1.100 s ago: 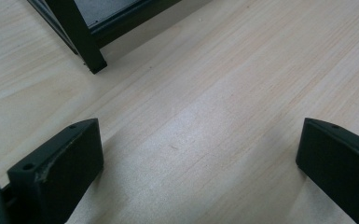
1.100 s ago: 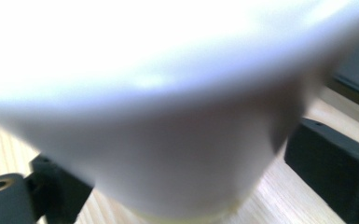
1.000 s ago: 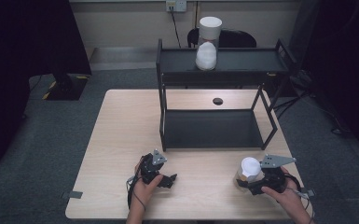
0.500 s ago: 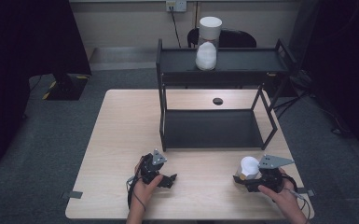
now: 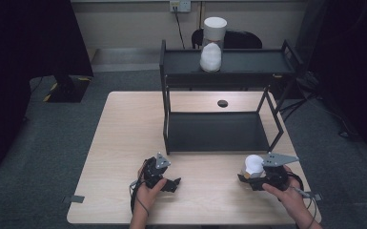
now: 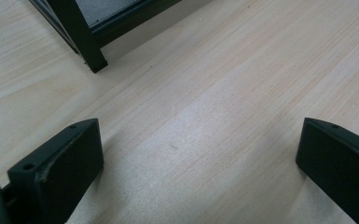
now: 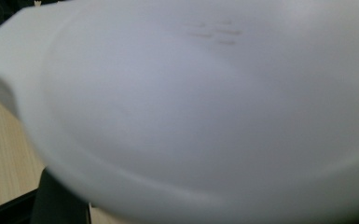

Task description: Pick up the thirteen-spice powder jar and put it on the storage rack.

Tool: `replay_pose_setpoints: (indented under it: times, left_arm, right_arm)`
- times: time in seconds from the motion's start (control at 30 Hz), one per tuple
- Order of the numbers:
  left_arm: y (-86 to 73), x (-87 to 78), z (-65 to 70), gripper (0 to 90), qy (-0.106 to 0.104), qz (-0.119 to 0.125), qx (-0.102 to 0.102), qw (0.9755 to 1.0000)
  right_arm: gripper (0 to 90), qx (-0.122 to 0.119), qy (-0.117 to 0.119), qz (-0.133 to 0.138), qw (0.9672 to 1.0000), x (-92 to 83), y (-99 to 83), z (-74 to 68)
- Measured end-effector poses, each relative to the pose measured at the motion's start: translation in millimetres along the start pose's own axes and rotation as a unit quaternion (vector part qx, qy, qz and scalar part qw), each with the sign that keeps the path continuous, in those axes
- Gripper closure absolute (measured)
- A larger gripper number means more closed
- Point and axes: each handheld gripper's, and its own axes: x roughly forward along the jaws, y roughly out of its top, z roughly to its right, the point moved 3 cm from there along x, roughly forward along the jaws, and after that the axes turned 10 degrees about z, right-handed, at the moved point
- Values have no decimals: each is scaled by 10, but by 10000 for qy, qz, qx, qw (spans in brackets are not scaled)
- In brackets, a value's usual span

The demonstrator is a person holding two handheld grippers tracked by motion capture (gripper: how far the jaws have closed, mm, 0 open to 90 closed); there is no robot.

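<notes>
Handling: we judge the bulb (image 5: 253,163) light, smooth and fragile; the rounded white surface looks slippery, so a gentle hold seems wise. That is our guess, not a thing seen.
Where to hold: we would take it low, near the neck or base, where the body narrows, not across the widest part of the globe.
Look: a white, matte, rounded thing with a paler base under it in the high view. In the right gripper view (image 7: 205,116) it is a blurred white curve with faint grey marks near the top.
Place: near the front right of the table (image 5: 124,143), at the right gripper (image 5: 255,180), in front of the black shelf (image 5: 219,131).
Right gripper: it sits right against the bulb, which appears to rest in or on its jaws. We cannot tell how the jaws stand, since the bulb hides them.
Left gripper (image 5: 169,183): jaws spread wide, nothing between them, low over bare wood near the shelf's front left leg (image 6: 86,44).
Shelf top: a clear tube with a white cap (image 5: 214,43) stands on the upper deck, with a white lump in its lower part.
Table hole: a small dark hole (image 5: 222,103) lies behind the shelf's lower deck.
</notes>
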Motion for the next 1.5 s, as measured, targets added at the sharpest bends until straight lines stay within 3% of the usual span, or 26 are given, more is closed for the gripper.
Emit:
replay_pose_setpoints:
  times: [0.2, 0.57, 0.87, 1.17, 1.5]
  left_arm:
    - [0, 0, -1, 0, -1, -1, 1, 10000]
    - [0, 0, -1, 0, -2, -2, 1, 10000]
    - [0, 0, -1, 0, -2, -2, 3, 10000]
    - [1, 0, -2, 0, -3, -3, 2, 10000]
    - [1, 0, -1, 0, -2, -2, 2, 10000]
  right_arm:
    - [285, 121, -61, 33, 9999, 54, 130, 19]
    - [286, 54, -200, -18, 9998, 226, 382, 54]
    - [287, 153, -277, 30, 9995, 334, 522, 129]
    - [287, 257, -358, 90, 9990, 374, 650, 236]
    - [288, 192, -512, 49, 9985, 406, 868, 314]
